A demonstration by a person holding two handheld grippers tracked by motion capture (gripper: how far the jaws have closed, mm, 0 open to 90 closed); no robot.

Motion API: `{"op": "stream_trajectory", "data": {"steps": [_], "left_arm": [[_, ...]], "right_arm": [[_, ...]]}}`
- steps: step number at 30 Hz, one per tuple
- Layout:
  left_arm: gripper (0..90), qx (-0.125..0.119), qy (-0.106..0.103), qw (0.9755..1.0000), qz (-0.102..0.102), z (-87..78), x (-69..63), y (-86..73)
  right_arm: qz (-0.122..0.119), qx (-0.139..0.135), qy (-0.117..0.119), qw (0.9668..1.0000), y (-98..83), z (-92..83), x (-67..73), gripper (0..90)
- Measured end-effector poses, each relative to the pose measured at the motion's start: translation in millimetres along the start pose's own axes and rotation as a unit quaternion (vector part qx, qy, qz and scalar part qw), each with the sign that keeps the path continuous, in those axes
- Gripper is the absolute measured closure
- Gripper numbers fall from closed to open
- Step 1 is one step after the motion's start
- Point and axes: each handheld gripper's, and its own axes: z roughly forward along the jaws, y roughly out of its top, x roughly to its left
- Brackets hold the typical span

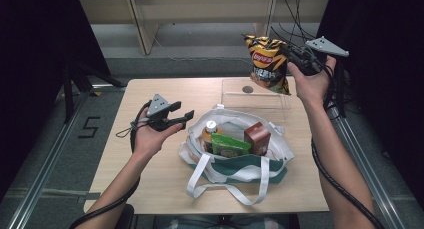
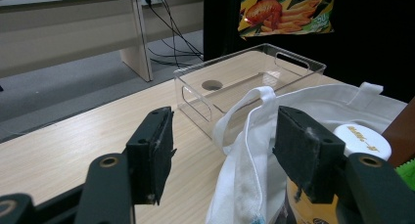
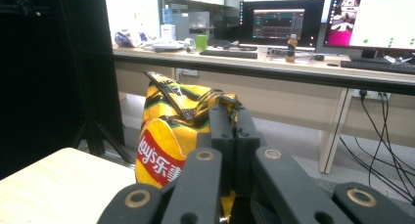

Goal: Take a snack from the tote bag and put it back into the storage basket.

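Tote bag (image 1: 235, 164) sits at the near worktop (image 1: 150, 184) edge, mouth open, w/ a bottle (image 1: 209, 131), green pack (image 1: 229, 145) and brown carton (image 1: 257, 137) left inside. Right tongs (image 1: 294, 59) are clamped on the chip bag (image 1: 267, 64) by its top corner, holding it in the air above the far rim of the clear bin (image 1: 256, 96); bag hangs below and to the left of the tongs. Left tongs (image 1: 182, 116) are spread wide, nothing between them, just left of the tote rim.

Looks like unpacking tote → bin. Tips:
- Bring right tongs down and toward you till the chip bag is centred over the bin, not its rim.
- Lower till the bag's bottom touches the bin floor before letting go; grip is on a thin crimp, so a drop from height prob. tips it out.
- Lay it flat to leave room for the rest.
- Use left tongs to pin the tote handle (image 2: 244, 116) right in front of them so the tote doesn't drag on the next pull.
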Motion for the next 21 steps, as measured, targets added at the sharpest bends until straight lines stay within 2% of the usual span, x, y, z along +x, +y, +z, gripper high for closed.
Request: {"op": "stream_trajectory", "data": {"steps": [6,7,8,21], "left_arm": [[39.3,0.0,-0.001,1.0,-0.001,0.0,0.0,0.2],[39.3,0.0,-0.001,1.0,-0.001,-0.1,-0.1,0.2],[39.3,-0.001,-0.001,1.0,-0.001,-0.1,-0.1,0.3],[39.3,-0.002,-0.001,1.0,-0.001,-0.5,-0.4,0.9]], "right_arm": [[-0.006,0.005,0.0,1.0,-2.1,5.2,-4.1,90.0],[0.001,0.005,-0.003,1.0,-2.5,6.2,-3.6,90.0],[-0.006,0.003,-0.002,1.0,-2.6,7.0,-5.2,90.0],[0.007,0.014,-0.005,0.9999,-5.3,18.5,-10.1,90.0]]}}
